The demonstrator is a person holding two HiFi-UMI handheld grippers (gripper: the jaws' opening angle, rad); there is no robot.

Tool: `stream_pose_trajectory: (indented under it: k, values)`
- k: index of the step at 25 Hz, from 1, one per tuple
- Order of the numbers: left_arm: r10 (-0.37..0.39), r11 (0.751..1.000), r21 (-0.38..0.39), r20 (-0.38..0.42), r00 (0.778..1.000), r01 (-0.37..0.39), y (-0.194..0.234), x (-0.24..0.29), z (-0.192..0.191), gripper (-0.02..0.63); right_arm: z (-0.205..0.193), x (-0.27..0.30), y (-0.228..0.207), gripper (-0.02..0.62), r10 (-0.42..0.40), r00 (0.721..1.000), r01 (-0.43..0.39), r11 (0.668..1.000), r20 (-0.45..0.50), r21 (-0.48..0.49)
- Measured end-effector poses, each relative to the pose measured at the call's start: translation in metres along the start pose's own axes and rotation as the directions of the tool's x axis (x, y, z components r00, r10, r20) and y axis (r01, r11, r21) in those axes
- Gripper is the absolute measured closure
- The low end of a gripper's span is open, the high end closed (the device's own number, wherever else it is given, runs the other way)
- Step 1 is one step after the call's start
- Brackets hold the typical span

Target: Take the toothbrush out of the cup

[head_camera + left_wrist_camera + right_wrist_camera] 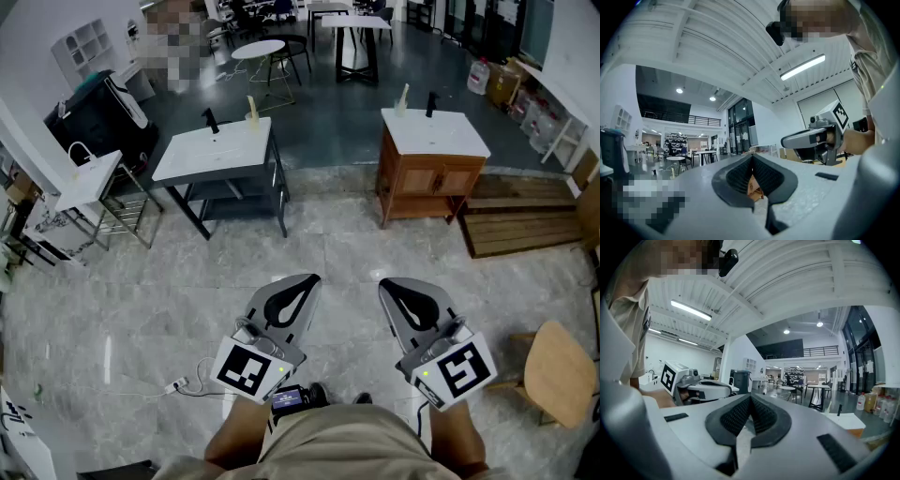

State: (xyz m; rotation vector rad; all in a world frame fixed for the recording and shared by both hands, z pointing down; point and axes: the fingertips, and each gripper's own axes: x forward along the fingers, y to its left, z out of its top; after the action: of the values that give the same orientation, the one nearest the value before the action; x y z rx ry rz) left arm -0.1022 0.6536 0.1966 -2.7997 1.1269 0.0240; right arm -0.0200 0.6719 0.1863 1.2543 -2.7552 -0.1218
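Observation:
Both grippers are held level close to my body, far from any cup. In the head view my left gripper (307,279) and my right gripper (388,285) point forward over the marble floor, jaws together with nothing between them. The left gripper view shows its jaws (751,161) shut and empty; in the right gripper view the jaws (750,401) are likewise shut and empty. Far ahead, a pale cup with a thin stick in it (252,112) stands on a white-topped dark-framed washstand (202,157). A similar pale cup (403,98) stands on a wooden vanity (429,178).
A wooden pallet (523,223) lies right of the vanity, and a round wooden stool (559,371) stands near my right side. A power strip with its cable (178,384) lies on the floor at my left. A white basin on a wire rack (89,180) stands far left. Tables and chairs fill the back.

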Motion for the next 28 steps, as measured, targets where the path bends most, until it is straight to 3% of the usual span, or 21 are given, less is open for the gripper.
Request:
stream_pose_trajectory:
  k: [14,28]
  values:
    - [-0.005,1.0,-0.008,-0.027,1.0,0.005,0.011,-0.018,-0.018,0.6,-0.005,0.01,0.02,0.591,-0.005,1.0,0.005,1.0,-0.009,0.008]
    - [0.0,1.0,-0.026,-0.019,1.0,-0.001,0.075,-0.016,-0.038,0.6,-0.011,0.065,0.012,0.591,-0.053,0.998,0.054,0.998,-0.022,0.022]
